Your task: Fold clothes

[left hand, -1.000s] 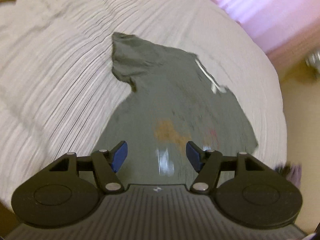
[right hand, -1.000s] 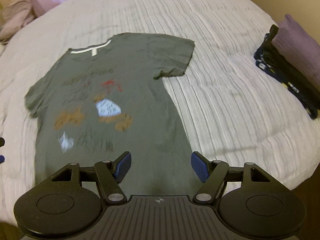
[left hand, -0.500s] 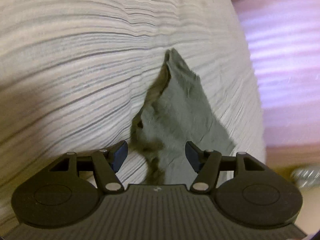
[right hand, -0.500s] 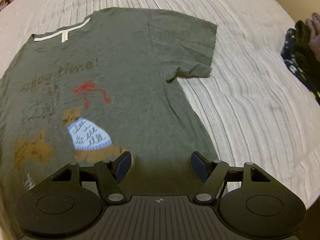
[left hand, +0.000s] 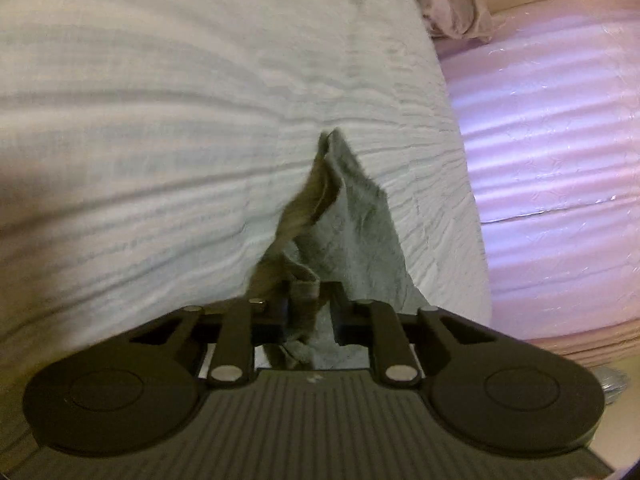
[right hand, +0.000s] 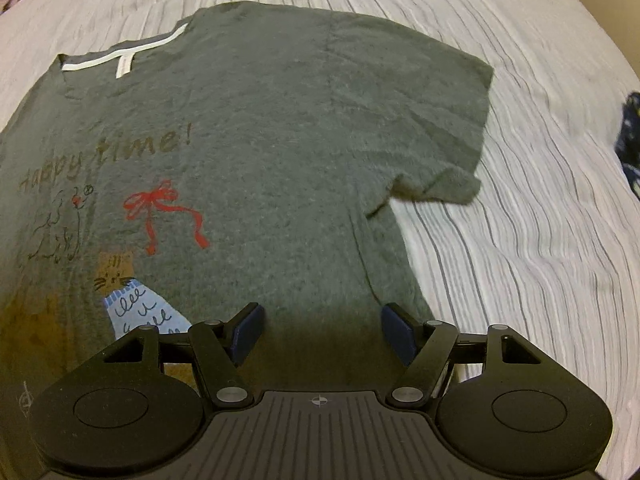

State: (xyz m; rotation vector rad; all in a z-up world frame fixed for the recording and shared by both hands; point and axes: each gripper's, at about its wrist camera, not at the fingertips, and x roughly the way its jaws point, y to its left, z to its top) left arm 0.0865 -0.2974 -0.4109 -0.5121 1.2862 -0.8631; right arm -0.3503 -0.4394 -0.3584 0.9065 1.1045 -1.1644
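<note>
Only the right wrist view shows the grey T-shirt (right hand: 256,152) as a whole: it lies flat and face up on the striped white bedspread (right hand: 520,240), with a white neck band at upper left, the words "happy time!", a red bow (right hand: 160,212) and a cat in a blue sweater printed on it, and 1 short sleeve (right hand: 432,120) spread to the right. The right gripper (right hand: 322,332) hovers over the shirt's lower body, its 2 blue-padded jaws wide apart with nothing between them. The left wrist view sees none of the print; it shows the left gripper (left hand: 310,312) with its jaws pinched on a bunched fold of the grey fabric, which rises from the bedspread in a peaked ridge. That view alone shows a pink curtain (left hand: 560,160) beyond the bed edge.
</note>
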